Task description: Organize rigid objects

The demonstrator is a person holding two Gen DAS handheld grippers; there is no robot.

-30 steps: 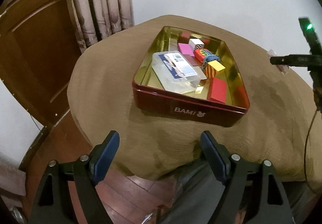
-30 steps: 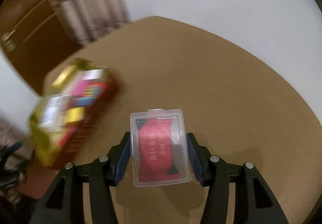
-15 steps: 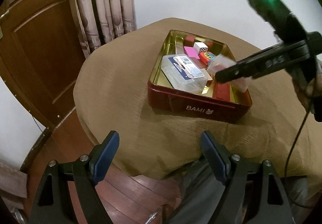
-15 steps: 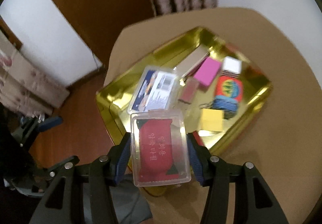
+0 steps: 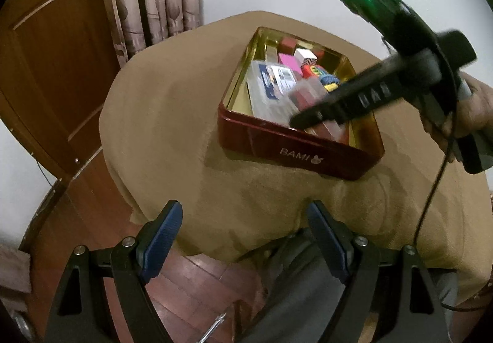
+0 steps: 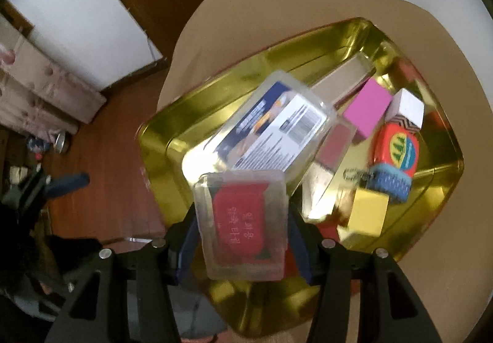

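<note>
the right claw (image 6: pixel 242 230) was clamped on a clear plastic case with a red card inside (image 6: pixel 243 219), its blue pads pressed against the case's two long sides. a second before, that case hung over bare tan cloth with the tin blurred off to the left; half a second before, it had reached the tin's near edge. now it sat low over the gold interior of the red tin (image 6: pixel 215 102), its far end overlapping the corner of the larger clear case with the blue label (image 6: pixel 271 130), which lay tilted inside. whether the two cases touched could not be told.

around them in the tin lay a pink block (image 6: pixel 368 110), a white block (image 6: pixel 406 107), an orange oval piece (image 6: pixel 397 149), a blue band (image 6: pixel 389 178) and a yellow block (image 6: pixel 368 212).

in the left wrist view the right tool reached further across the tin (image 5: pixel 295 144) than it had half a second before, its tip now down near the front wall, with the held case (image 5: pixel 303 96) blurred beside it. the left claw (image 5: pixel 243 238) stood apart and held nothing, hanging off the near edge of the cloth-covered bench (image 5: pixel 172 127), much as in the earlier frames.
</note>
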